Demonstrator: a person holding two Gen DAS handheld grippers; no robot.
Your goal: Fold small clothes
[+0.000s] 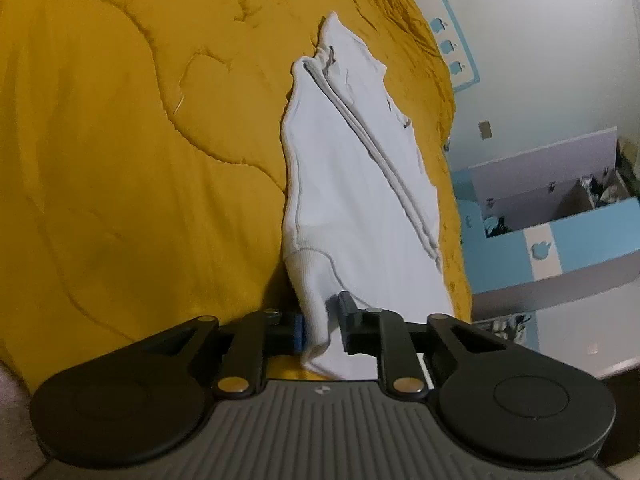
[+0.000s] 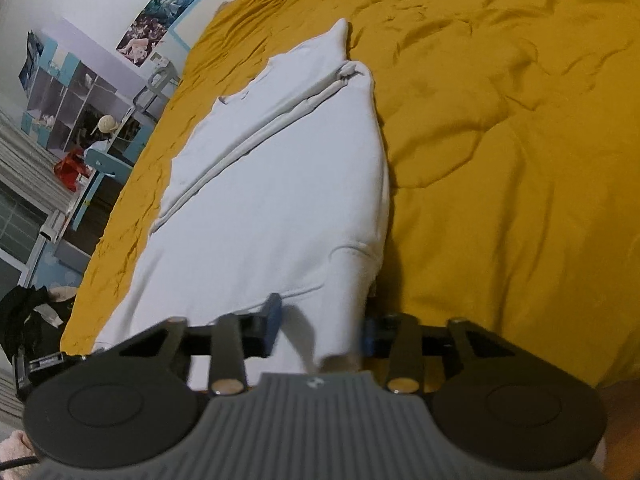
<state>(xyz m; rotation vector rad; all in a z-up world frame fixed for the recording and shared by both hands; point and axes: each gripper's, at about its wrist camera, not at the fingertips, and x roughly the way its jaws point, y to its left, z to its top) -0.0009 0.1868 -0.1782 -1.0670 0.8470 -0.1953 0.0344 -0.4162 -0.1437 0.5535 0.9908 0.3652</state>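
On the yellow bed (image 1: 120, 140), in the left wrist view, a white garment (image 1: 352, 168) lay folded lengthwise near the bed's edge, and the left gripper (image 1: 320, 328) was clamped on its near ribbed corner. In the right wrist view, the same garment (image 2: 280, 184) stretched away over the bed (image 2: 500, 160), and the right gripper (image 2: 320, 332) pinched a bunched near corner between its fingers.
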